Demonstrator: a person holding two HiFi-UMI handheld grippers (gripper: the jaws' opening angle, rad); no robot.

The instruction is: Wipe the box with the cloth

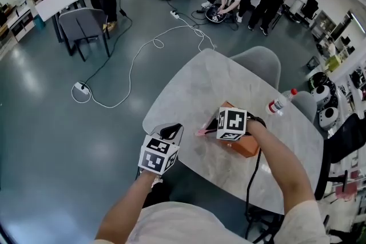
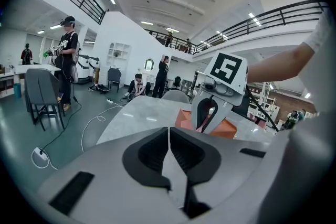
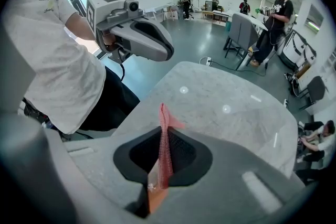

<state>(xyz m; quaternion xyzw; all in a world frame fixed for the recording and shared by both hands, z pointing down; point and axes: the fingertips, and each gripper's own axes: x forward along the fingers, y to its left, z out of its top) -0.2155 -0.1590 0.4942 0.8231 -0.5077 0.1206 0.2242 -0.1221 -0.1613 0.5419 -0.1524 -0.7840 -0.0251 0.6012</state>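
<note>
Two pads of the right gripper (image 3: 164,134) are seen pressed shut on the pink cloth (image 3: 166,160), which is held right against the orange box (image 1: 247,148) on the grey table (image 1: 206,83). Nothing is gripped by the left gripper (image 2: 168,134): its jaws are closed together, and it is held at the table's near edge, apart from the box.

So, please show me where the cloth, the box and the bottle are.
cloth (image 3: 166,152), right gripper view, the pink strip pinched between the jaws.
box (image 1: 246,149), head view, its orange side face.
bottle (image 1: 279,104), head view, its clear body.
</note>
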